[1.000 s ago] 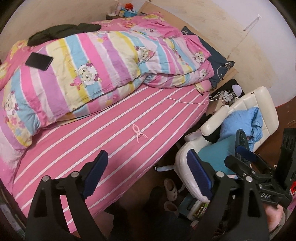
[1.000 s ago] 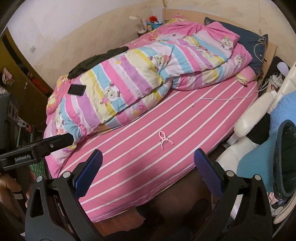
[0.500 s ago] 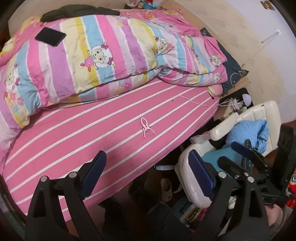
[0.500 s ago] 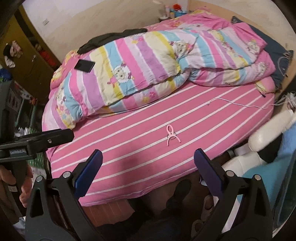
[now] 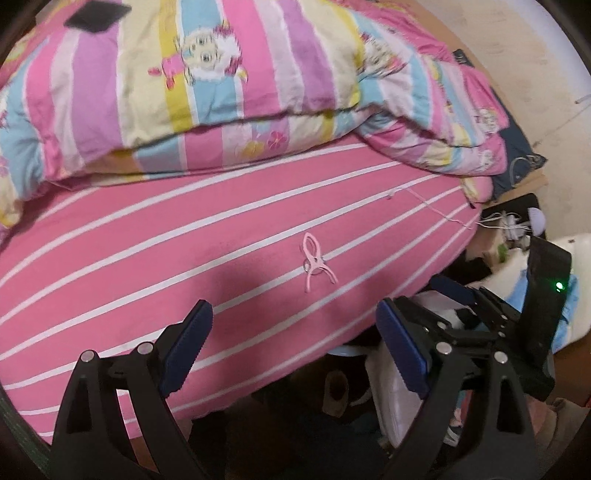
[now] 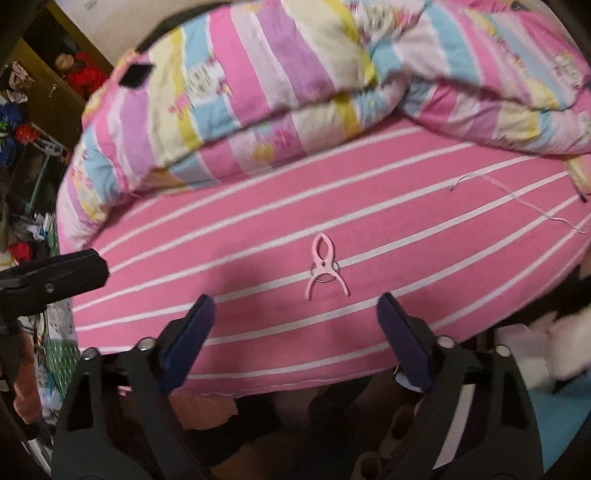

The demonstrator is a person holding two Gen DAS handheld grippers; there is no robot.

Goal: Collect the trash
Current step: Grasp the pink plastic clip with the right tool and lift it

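Bed (image 5: 110,266) with pink, white-striped sheet fills both views. Striped quilt (image 5: 229,74) bunched along its far side; dark phone (image 5: 96,17) lies on top of it. White chair (image 5: 576,251) at the bed's right edge, blue cloth on the seat. Thin white cable (image 6: 517,195) trails across the sheet toward that edge. Pink clip (image 6: 325,267) lies flat mid-sheet, apart from quilt and cable. Left tongs (image 5: 293,345) spread wide, holding nothing, above the near bed edge. Right tongs (image 6: 295,332) likewise released, clip just ahead between the 2 pads (image 6: 192,332).
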